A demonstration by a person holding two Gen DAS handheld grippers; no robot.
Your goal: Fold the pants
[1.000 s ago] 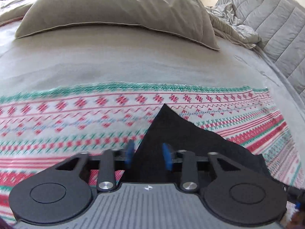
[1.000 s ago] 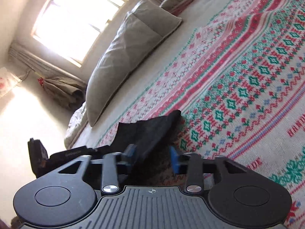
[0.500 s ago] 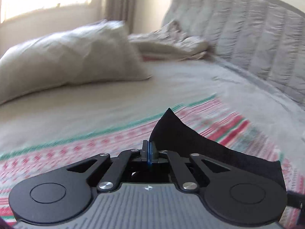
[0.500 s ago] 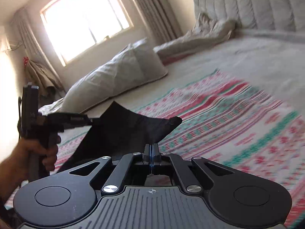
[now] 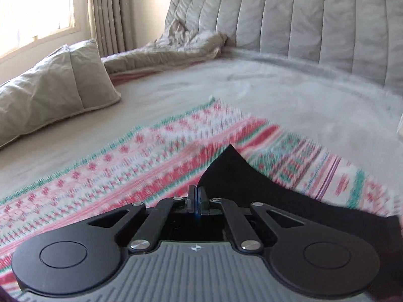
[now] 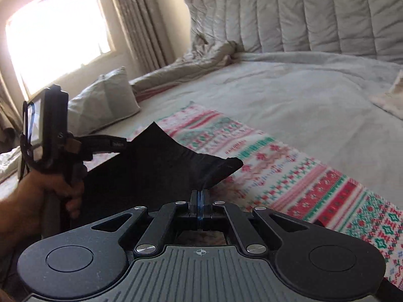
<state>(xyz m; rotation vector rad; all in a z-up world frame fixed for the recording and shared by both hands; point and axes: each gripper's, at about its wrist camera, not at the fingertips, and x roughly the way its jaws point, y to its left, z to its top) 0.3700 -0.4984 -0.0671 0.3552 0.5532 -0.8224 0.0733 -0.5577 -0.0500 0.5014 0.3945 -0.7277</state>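
Note:
The black pants (image 6: 161, 166) hang lifted above the bed, stretched between both grippers. My right gripper (image 6: 200, 197) is shut on one corner of the pants edge. My left gripper (image 5: 197, 192) is shut on the other corner, and the black cloth (image 5: 241, 183) rises in a point beyond it. The left gripper also shows in the right wrist view (image 6: 121, 144), held by a hand (image 6: 42, 196) at the left. The lower part of the pants is hidden below both grippers.
A red, green and white patterned blanket (image 5: 131, 161) lies on the grey bed sheet (image 5: 289, 95). A grey pillow (image 5: 50, 83) lies at the left, a crumpled duvet (image 5: 181, 42) and padded headboard (image 5: 314, 17) behind. A window (image 6: 53, 32) is at the far left.
Both grippers went from open around the pants edge to shut on it, then lifted the pants off the blanket and swung to the right toward the headboard.

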